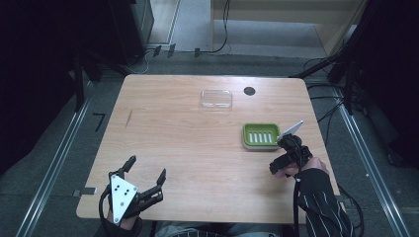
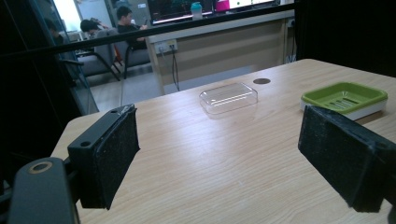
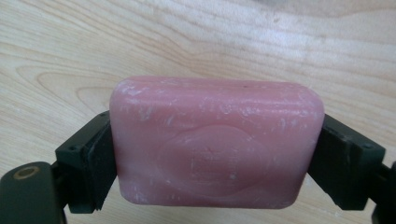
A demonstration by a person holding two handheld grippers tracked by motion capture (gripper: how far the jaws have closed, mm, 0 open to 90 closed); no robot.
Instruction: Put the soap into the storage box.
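My right gripper (image 3: pixel 217 154) pinches a pink soap bar (image 3: pixel 217 144) by its short ends, both pads pressed on. Bar is rounded, scuffed w/ whitish marks, oval stamp in the middle; it sits over bare wood. In the high view that gripper (image 1: pixel 286 155) is at the table's right side, just near of the green soap dish (image 1: pixel 260 135), which has a white slotted insert. My left gripper (image 1: pixel 146 173) is at the near-left corner, close to the near edge, jaws spread wide, nothing between them. Clear lid (image 1: pixel 216 98) lies far-centre, w/ a dark round hole (image 1: pixel 249 91) just right of it. Middle of the table (image 1: pixel 188 148) is open wood.
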